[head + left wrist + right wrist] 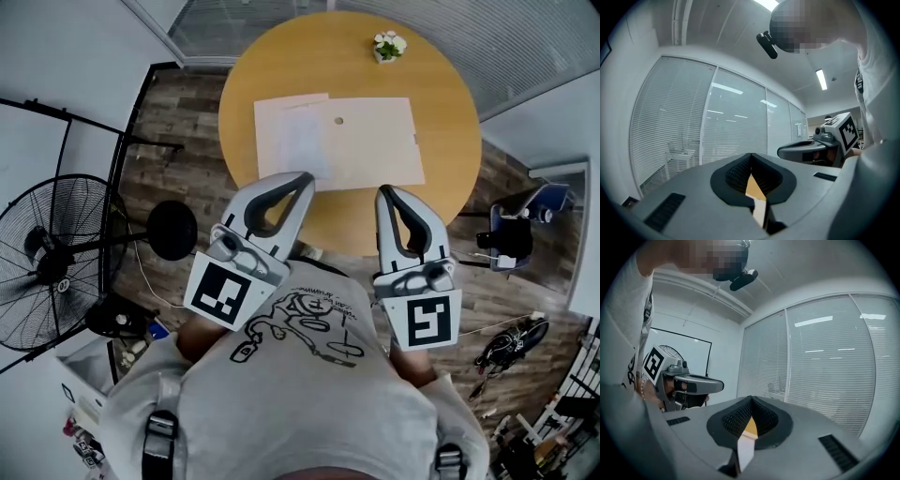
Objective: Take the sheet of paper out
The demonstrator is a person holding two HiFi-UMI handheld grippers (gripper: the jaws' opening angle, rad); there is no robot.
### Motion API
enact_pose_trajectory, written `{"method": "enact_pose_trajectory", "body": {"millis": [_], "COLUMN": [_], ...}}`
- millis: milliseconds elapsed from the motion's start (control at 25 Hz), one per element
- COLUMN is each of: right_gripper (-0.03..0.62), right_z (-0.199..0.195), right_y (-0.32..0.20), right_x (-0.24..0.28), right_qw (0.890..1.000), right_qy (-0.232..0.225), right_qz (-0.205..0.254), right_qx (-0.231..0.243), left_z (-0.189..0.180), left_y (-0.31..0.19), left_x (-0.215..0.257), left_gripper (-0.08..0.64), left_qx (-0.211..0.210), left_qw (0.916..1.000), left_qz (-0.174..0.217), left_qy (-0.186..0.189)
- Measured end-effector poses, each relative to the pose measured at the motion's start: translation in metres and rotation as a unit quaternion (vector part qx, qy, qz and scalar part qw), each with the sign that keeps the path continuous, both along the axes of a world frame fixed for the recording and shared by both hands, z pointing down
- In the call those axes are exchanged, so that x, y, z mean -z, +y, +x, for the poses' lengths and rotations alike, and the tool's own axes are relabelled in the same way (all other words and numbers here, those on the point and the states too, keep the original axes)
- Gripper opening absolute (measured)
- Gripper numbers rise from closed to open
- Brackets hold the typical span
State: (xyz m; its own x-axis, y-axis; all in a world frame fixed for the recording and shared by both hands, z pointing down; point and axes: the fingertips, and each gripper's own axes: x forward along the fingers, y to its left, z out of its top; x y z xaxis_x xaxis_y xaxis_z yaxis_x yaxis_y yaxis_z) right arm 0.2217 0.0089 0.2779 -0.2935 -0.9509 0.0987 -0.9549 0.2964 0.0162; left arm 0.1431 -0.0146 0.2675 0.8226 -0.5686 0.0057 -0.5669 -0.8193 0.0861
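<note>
A round table [441, 103] is observed ahead of the fingertips. An envelope [375, 141] is laid on it just beyond both tips, the sheet of paper [302, 141] at its end nearer the left gripper [302, 180]. That gripper and the right gripper [384, 191] are closed, nothing held.

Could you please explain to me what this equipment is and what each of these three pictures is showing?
No robot here: a person holds a left hand-held gripper and a right hand-held gripper, both shut and empty. The head view looks down from a camera on the person's head. The two gripper views come from cameras riding on each gripper, looking along its closed jaws. On the round table lie a pale envelope with a whiter sheet at its left, and a small potted plant.
</note>
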Motion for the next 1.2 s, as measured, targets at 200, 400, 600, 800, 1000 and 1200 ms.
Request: {"method": "enact_pose_trajectory", "body": {"millis": [200, 400, 600, 800, 1000, 1200], "right_gripper": [0.008, 0.008, 0.008, 0.008, 0.008, 0.008], "right_z": [-0.001, -0.016, -0.032, -0.049, -0.066, -0.079], "right_y": [-0.003, -0.014, -0.031, -0.048, -0.061, -0.074], "right_x": [0.004, 0.006, 0.008, 0.01, 0.014, 0.015], "right_qw": [1.0, 1.0, 1.0, 1.0, 1.0, 1.0], "right_qy": [0.002, 0.008, 0.01, 0.014, 0.014, 0.02], "right_qz": [0.006, 0.002, 0.001, 0.001, 0.004, 0.004], "right_qx": [0.001, 0.0, -0.001, 0.0, 0.001, 0.004], "left_z": [0.0, -0.017, -0.032, -0.049, -0.066, -0.077], "left_y": [-0.002, -0.015, -0.032, -0.049, -0.063, -0.075], "left_x": [0.002, 0.002, 0.004, 0.006, 0.009, 0.008], "left_gripper": [0.02, 0.02, 0.02, 0.02, 0.02, 0.02], "left_qx": [0.0, 0.001, 0.0, 0.0, 0.0, -0.004], "left_qw": [1.0, 1.0, 0.9999, 0.9999, 0.9998, 0.9998], "left_qz": [0.0, -0.001, -0.002, -0.001, 0.001, -0.002], "left_qy": [0.003, 0.008, 0.014, 0.017, 0.018, 0.02]}}
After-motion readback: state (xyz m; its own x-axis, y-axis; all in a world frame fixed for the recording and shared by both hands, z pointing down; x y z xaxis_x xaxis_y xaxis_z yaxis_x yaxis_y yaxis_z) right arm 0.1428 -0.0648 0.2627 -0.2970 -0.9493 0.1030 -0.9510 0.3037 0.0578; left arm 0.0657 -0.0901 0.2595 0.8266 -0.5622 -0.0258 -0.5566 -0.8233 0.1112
